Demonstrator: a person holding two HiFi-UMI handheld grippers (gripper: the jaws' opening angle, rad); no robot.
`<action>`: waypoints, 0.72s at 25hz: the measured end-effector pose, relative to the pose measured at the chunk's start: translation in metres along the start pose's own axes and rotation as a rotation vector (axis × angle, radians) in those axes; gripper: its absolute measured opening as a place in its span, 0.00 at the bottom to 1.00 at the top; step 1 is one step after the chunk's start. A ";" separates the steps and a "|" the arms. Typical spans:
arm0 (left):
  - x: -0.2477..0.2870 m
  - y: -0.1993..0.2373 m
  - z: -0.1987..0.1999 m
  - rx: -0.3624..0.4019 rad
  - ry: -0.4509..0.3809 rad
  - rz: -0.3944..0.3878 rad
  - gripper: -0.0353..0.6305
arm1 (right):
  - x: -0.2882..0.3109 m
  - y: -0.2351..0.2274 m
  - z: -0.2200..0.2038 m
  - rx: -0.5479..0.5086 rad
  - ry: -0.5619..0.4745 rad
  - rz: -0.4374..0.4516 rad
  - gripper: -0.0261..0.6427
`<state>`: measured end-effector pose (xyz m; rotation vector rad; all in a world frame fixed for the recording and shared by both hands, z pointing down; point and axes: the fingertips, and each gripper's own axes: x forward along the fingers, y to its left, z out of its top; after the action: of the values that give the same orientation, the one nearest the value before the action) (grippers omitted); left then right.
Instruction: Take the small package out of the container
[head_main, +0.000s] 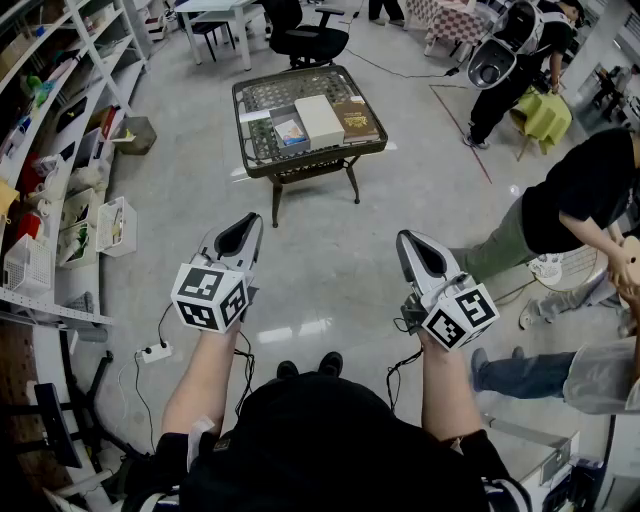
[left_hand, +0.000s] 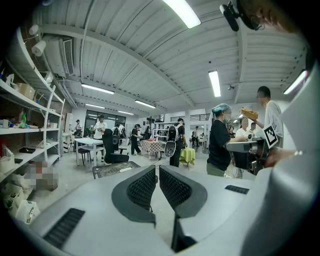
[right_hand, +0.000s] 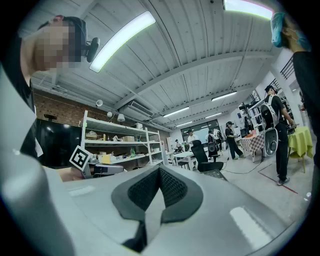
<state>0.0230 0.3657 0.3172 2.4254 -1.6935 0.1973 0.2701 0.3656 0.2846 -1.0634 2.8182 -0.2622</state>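
Small package (head_main: 291, 130) lies in a grey container (head_main: 275, 122) on the mesh tabletop (head_main: 262, 95), well ahead of both tools.
Workshop room with a grey floor (head_main: 330, 260), shelves (head_main: 60, 150) at left and people at right. A white box (head_main: 320, 120) sits just beside the container. Left tool (head_main: 250, 220) and right tool (head_main: 405, 240) are both closed and empty, over the floor and well apart from the package.

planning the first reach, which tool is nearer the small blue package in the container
Left, slightly. The left tool hovers short of the table, below-left of the small blue package in the head view; the right tool sits farther off to its lower right.
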 end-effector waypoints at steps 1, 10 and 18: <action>0.003 -0.003 0.001 -0.001 0.001 0.001 0.10 | -0.002 -0.004 0.001 0.001 -0.005 0.002 0.05; 0.012 -0.032 0.007 0.036 0.005 0.030 0.09 | -0.025 -0.024 0.012 0.025 -0.042 0.040 0.05; 0.025 -0.027 0.004 0.020 0.009 0.033 0.09 | -0.009 -0.015 0.008 0.053 -0.027 0.128 0.06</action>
<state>0.0570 0.3509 0.3165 2.4083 -1.7366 0.2301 0.2877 0.3600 0.2802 -0.8658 2.8240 -0.3054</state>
